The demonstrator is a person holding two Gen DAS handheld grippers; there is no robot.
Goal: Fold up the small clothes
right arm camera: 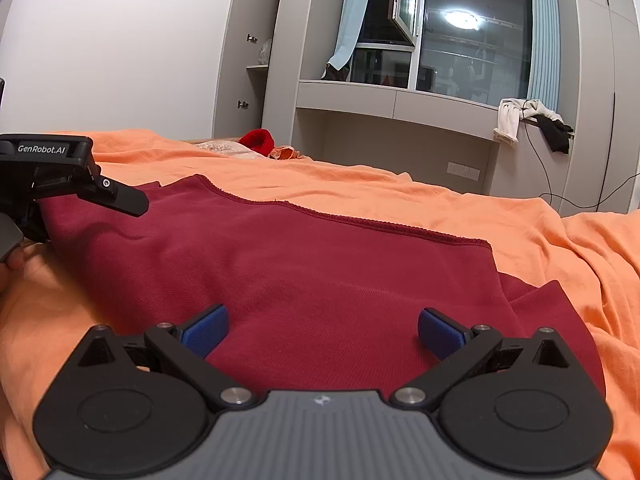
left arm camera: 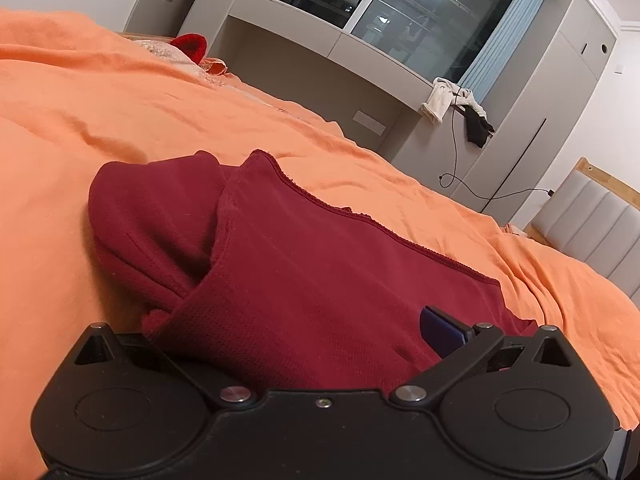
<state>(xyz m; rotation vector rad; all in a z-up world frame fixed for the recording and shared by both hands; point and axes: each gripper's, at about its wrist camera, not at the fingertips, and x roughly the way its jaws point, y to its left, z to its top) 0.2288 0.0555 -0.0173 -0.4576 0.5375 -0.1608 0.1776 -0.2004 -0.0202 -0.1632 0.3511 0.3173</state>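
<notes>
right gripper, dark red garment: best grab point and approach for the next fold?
Probably the near edge of the dark red garment, just ahead of the right gripper, whose jaws are open above the cloth. Come in low from the near side; the fabric lies flat on the orange bedsheet, so only an edge is pinchable.

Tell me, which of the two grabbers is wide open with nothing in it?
The right gripper: its blue pads sit far apart above the dark red garment. The left gripper has cloth bunched over it.

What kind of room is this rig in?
Most likely a home bedroom: a bed under an orange sheet with a padded headboard, built-in wardrobes, and a curtained window dark outside.
</notes>
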